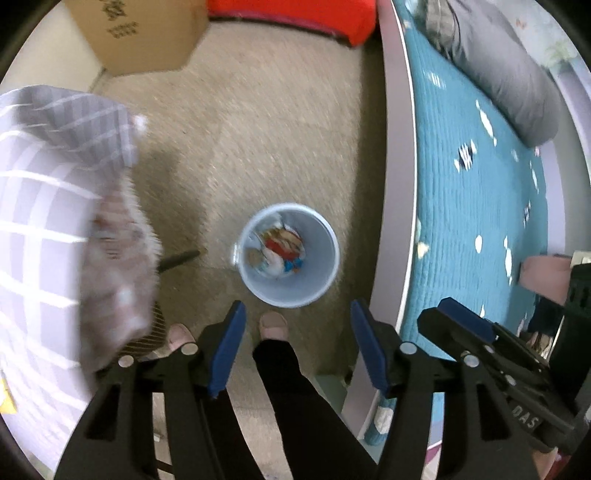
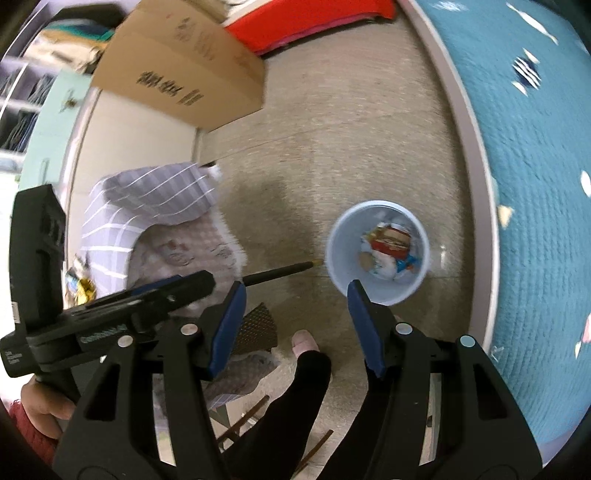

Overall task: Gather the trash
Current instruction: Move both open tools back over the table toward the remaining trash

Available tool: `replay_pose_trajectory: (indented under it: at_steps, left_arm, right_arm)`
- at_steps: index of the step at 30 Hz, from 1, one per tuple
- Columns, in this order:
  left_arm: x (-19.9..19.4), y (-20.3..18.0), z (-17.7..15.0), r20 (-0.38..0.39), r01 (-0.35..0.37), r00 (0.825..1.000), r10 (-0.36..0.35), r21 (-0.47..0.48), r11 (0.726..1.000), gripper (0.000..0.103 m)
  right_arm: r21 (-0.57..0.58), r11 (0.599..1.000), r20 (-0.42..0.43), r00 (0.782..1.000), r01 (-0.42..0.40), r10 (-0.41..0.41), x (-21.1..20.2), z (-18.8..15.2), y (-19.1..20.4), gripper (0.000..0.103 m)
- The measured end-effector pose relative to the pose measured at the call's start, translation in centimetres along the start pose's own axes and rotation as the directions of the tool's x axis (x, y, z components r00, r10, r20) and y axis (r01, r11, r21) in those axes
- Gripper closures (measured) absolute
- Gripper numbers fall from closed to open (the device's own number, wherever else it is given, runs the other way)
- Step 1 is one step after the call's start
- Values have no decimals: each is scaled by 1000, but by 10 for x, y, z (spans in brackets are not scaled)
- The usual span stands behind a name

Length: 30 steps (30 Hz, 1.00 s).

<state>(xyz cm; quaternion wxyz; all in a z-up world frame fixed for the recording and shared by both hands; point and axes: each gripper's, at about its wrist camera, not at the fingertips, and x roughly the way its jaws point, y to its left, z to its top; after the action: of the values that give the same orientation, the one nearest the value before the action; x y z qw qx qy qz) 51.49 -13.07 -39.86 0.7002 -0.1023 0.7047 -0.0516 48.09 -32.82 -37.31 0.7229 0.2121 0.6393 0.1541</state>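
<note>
Both jaws released, nothing between the blue pads on either side: left gripper (image 1: 297, 349) hangs above the floor (image 1: 258, 147) just short of the bin, right gripper (image 2: 295, 326) likewise, its right pad overlapping the bin rim in its own view (overlap only, can't confirm contact). Task's thing: the trash (image 1: 280, 251), a heap of wrappers, red and blue among them, sits at the bottom of the pale blue bin (image 1: 325, 269), which stands upright on the floor between the bed (image 1: 472, 184) and a chair draped in a grey checked blanket (image 1: 44, 206). Person's feet (image 1: 274, 325) just beside the bin, dark trouser leg running down between the jaws. A cardboard box (image 1: 144, 37) stands well apart, a red cushion (image 1: 295, 18) past it. Both views are motion-blurred, so small scraps can't be ruled in or out; I see none loose on the floor. Risks, as I judge them: bin is light and close to the feet, so a step or a low swing of either gripper could tip it and spill the lot; the thin dark rod (image 2: 280, 273) pointing at the bin wall could snag a jaw or nudge the bin; blanket edge overhangs the reach path and could catch a pad.
</note>
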Motion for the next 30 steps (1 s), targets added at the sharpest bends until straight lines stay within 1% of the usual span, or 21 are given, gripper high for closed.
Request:
replay_pose_trajectory:
  at_steps: [2,4,7,11,12,13,15,17,18,21,24,27,30]
  left_arm:
    - [-27,21,-5,52,-11,999,13,-29,1000,44]
    - [-50,41,-9,98,-20,995,26,-60,998,43]
    - [-88,82,-23,165,-38,985,56,-113,993,42]
    - [-123,137,-48,205,-38,976,74,-173,984,40]
    - [-131,155,-59,217,-30,973,73,-198,980,40]
    - [-139,171,-69,231,-14,971,66,-220,975,40]
    - [-154,204,-88,257,-4,964,73,-259,966,40]
    - [-164,234,-105,269,-10,959,91,-288,958,40]
    - [-170,253,-115,274,-21,955,109,-306,952,40]
    - [-182,298,-138,283,-21,951,125,-346,938,40]
    - [-190,338,-158,283,-34,948,144,-360,932,40]
    - [-193,372,-175,273,-43,950,150,-364,930,40]
    - [-193,397,-191,265,-42,953,147,-367,929,40]
  right_arm:
    - [-40,999,1,1000,-12,12,-1,2,20,46]
    - [-83,996,-1,999,-32,32,-1,2,49,46]
    - [-150,987,-2,998,-58,58,-1,-1,91,46]
    - [-249,965,-3,996,-83,84,7,-16,152,45]
    - [-282,955,-8,996,-90,92,11,-24,174,45]
    - [-303,948,-12,995,-95,96,14,-29,186,45]
    - [-340,935,-20,994,-106,106,23,-43,217,44]
    - [-367,922,-43,992,-126,119,39,-63,254,43]
    - [-376,918,-51,992,-130,119,45,-71,265,42]
    - [-429,896,-60,994,-110,93,67,-106,313,37]
    - [-475,874,-68,994,-104,81,84,-139,346,37]
    - [-509,855,-76,995,-94,64,100,-170,371,36]
    - [-544,838,-57,998,-52,25,117,-194,391,33]
